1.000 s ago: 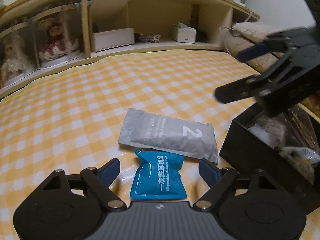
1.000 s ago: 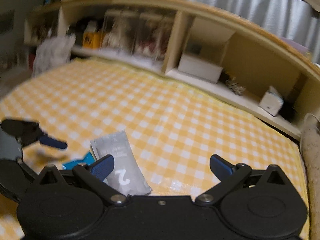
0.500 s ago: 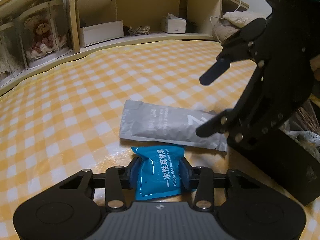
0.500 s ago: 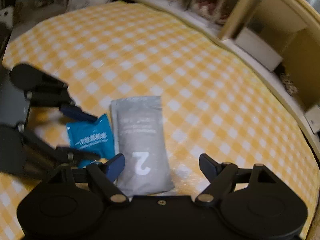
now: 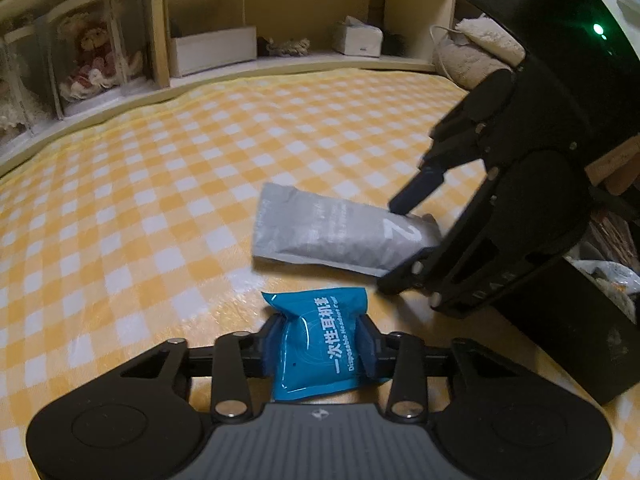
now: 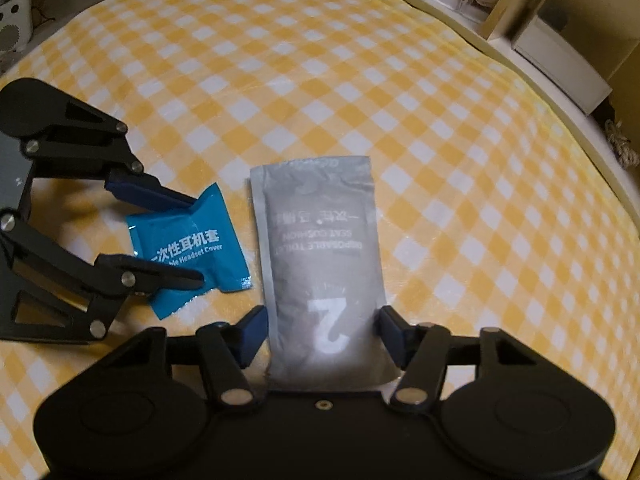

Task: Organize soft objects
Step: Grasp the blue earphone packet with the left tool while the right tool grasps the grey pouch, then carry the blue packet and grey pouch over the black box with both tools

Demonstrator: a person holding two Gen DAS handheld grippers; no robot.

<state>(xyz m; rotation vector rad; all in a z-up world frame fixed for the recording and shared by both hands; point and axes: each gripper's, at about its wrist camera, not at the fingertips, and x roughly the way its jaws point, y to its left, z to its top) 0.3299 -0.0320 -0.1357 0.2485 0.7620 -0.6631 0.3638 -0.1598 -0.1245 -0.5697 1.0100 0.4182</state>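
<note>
The left gripper (image 5: 320, 346), a black two-finger tool with blue pads, has a small blue plastic packet with white Chinese and English print (image 5: 320, 344) pinched between its pads. The jaws are easing apart at this moment, yet the pads press both sides of the packet, which bulges slightly between them. In the right wrist view the packet (image 6: 188, 246) lies on the yellow-and-white checked cloth (image 6: 360, 80), with the left gripper (image 6: 196, 236) reaching in from the left edge.

The right gripper (image 6: 322, 330) straddles the near end of a long grey foil pouch marked with a large white "2" (image 6: 320, 256). Its jaws are closing — the blue pads sit at both edges of the pouch, touching or nearly so, though no squeeze shows. The pouch lies flat on the cloth, just beside the blue packet. Seen from the left wrist, the right gripper (image 5: 404, 244) comes down from the right onto the numbered end of the pouch (image 5: 336, 232).

A black box filled with crumpled wrappers (image 5: 568, 312) stands at the right — close to both packets. A pale wooden shelf unit (image 5: 280, 12) runs along the far side.
</note>
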